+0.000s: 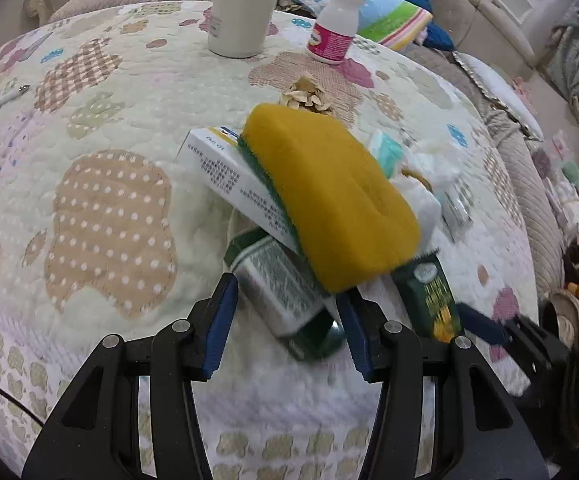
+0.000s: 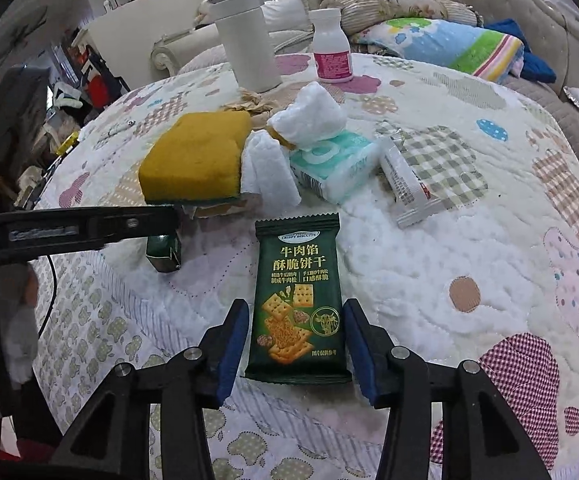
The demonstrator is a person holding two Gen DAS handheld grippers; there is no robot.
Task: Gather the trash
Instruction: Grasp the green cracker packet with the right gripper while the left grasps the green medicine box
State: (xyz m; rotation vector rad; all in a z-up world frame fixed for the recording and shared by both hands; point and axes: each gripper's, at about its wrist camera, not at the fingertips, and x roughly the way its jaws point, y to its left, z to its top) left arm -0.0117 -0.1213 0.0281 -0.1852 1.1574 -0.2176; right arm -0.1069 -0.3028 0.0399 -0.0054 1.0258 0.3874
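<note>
Right wrist: biscuit packet (image 2: pixel 300 304), seemingly sealed

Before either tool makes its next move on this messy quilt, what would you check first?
1. Right tool straddles the dark green biscuit packet: ok.
2. Its pads press that packet: not ok, a gap shows beside one pad.
3. Left tool grips the dark green carton: ok, pads seem to touch both sides.
4. Yellow sponge and white cardboard box clear of the carton: not ok, they lie stacked over it.
5. Where the trash goes: cannot tell.
</note>
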